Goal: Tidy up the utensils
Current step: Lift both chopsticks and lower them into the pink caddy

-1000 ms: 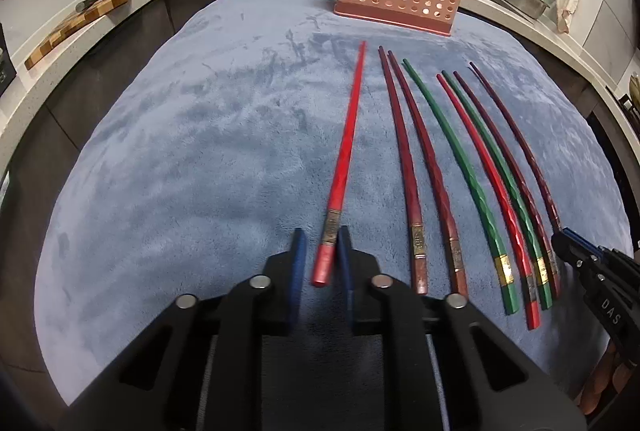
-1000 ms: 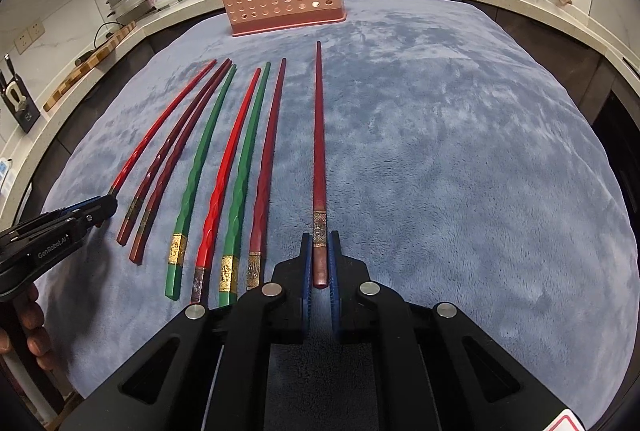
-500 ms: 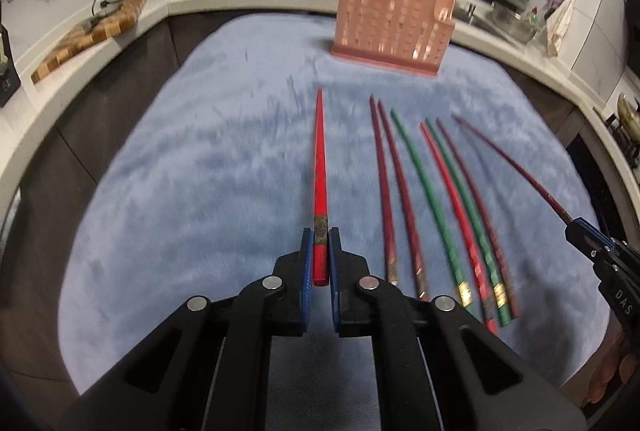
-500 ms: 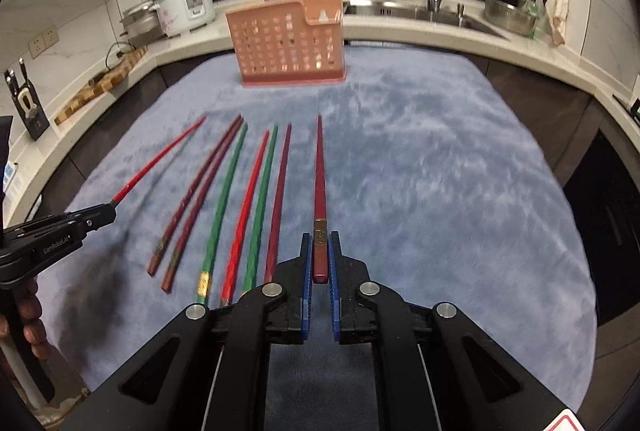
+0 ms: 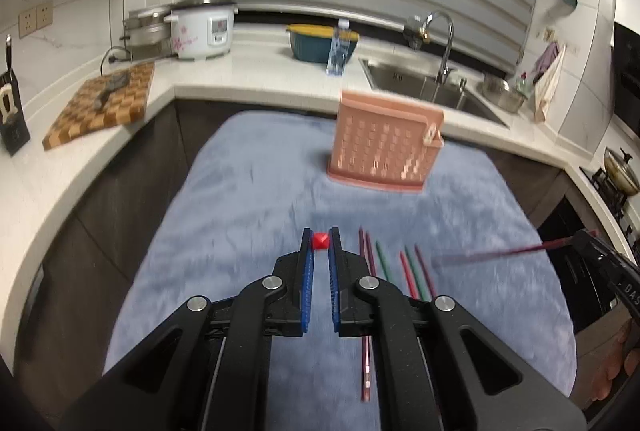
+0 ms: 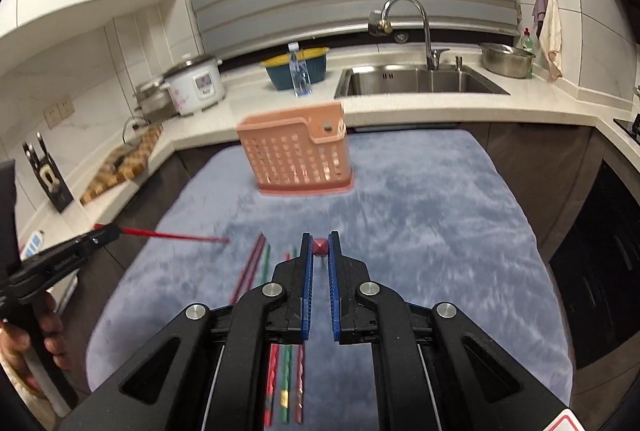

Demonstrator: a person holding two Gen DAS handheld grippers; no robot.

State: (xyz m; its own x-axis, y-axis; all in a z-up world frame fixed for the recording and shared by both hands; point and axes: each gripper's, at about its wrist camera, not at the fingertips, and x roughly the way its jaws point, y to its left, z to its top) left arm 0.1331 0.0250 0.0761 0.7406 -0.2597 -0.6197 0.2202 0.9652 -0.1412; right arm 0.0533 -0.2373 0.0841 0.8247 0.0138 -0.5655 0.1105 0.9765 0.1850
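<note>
My left gripper [image 5: 320,237] is shut on a bright red chopstick [image 5: 321,242], seen end-on between the blue pads and lifted off the blue cloth [image 5: 248,199]. My right gripper [image 6: 320,240] is shut on a dark red chopstick [image 6: 320,247], also raised. Each gripper shows in the other's view: the right gripper [image 5: 588,239] with its dark red chopstick [image 5: 500,253], the left gripper [image 6: 106,232] with its bright red chopstick [image 6: 172,235]. Several red and green chopsticks [image 5: 406,271] [image 6: 252,271] lie side by side on the cloth below. The pink perforated basket [image 5: 386,147] [image 6: 298,155] stands upright at the cloth's far edge.
A white counter wraps around the back with a rice cooker [image 5: 202,29], a checkered cutting board [image 5: 104,103], a water bottle [image 5: 338,49], a blue bowl [image 6: 298,69] and a sink [image 6: 416,79] with a tall faucet. A knife block [image 6: 48,175] stands at the left, a pot on a stove [image 5: 620,171] at the right.
Both grippers have risen, each lifting its chopstick off the cloth. The row of chopsticks and the basket now sit lower and farther off in both views.
</note>
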